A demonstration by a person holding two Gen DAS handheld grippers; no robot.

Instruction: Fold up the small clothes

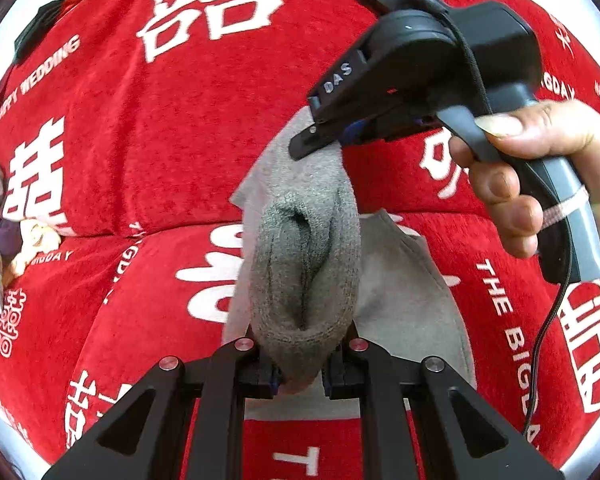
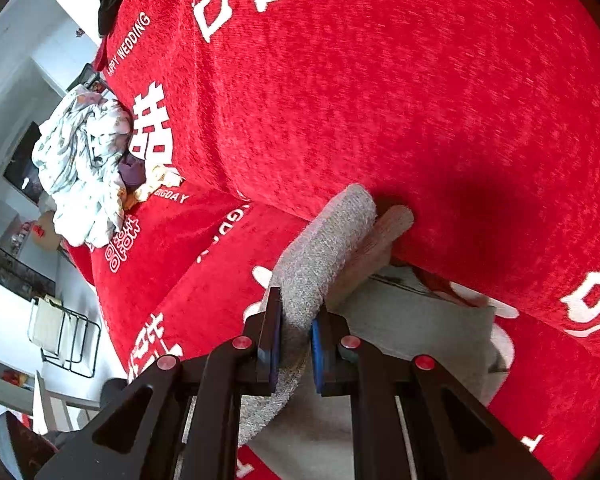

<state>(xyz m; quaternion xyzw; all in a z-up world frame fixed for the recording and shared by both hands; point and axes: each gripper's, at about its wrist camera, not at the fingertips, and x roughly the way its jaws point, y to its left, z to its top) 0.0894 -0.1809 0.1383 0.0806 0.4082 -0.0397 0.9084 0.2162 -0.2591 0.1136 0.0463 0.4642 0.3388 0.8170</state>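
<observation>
A grey sock point(image 1: 306, 264) is stretched between both grippers above a red sofa. My left gripper point(image 1: 300, 380) is shut on the sock's near end, its bunched opening facing the camera. My right gripper point(image 1: 320, 140), held by a hand, is shut on the far end. In the right wrist view, my right gripper point(image 2: 294, 344) clamps the grey sock point(image 2: 324, 248), which runs forward to the sofa back. A second pale grey garment point(image 1: 404, 292) lies flat on the seat beneath, also in the right wrist view point(image 2: 420, 320).
The red sofa cover point(image 1: 180, 120) with white lettering fills both views. A crumpled pile of white patterned clothes point(image 2: 84, 168) lies at the sofa's left end. A folding rack point(image 2: 64, 336) stands on the floor to the left.
</observation>
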